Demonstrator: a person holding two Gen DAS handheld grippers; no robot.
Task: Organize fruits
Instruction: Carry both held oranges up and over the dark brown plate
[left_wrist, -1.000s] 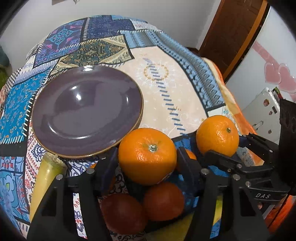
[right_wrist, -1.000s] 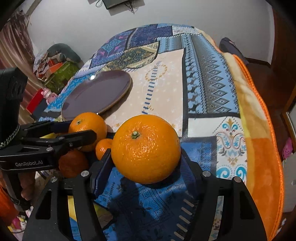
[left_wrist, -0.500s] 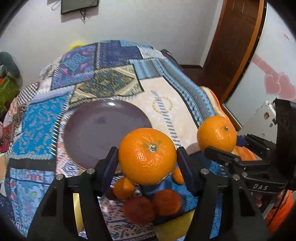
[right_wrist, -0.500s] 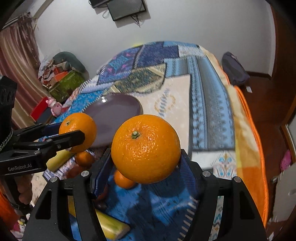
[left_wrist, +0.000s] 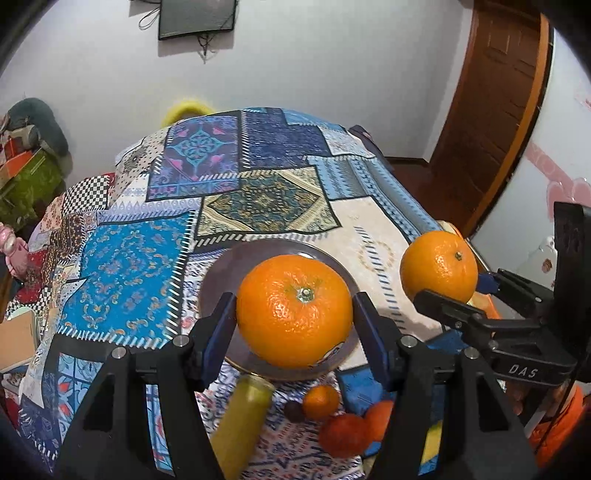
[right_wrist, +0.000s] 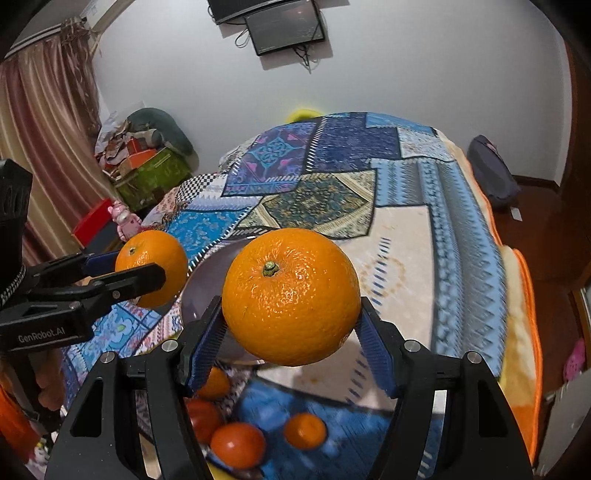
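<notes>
Patchwork blanket (left_wrist: 122, 266) has dropped away below both grippers since a second ago; the purple plate (left_wrist: 221, 269) now lies past the fingers. Left gripper (left_wrist: 295, 321) clamps 1 orange (left_wrist: 293, 312), right gripper (right_wrist: 291, 325) clamps another orange (right_wrist: 291, 295): both lifted, ready for plating. Small fruits (left_wrist: 321, 402) remain beneath.

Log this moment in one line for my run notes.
left gripper: holds orange | right gripper: holds second orange | plate: empty | both lifted

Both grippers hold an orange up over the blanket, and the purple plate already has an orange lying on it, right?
Not quite: the purple plate is bare in the left wrist view. The left gripper and right gripper each hold an orange over the blanket.
</notes>
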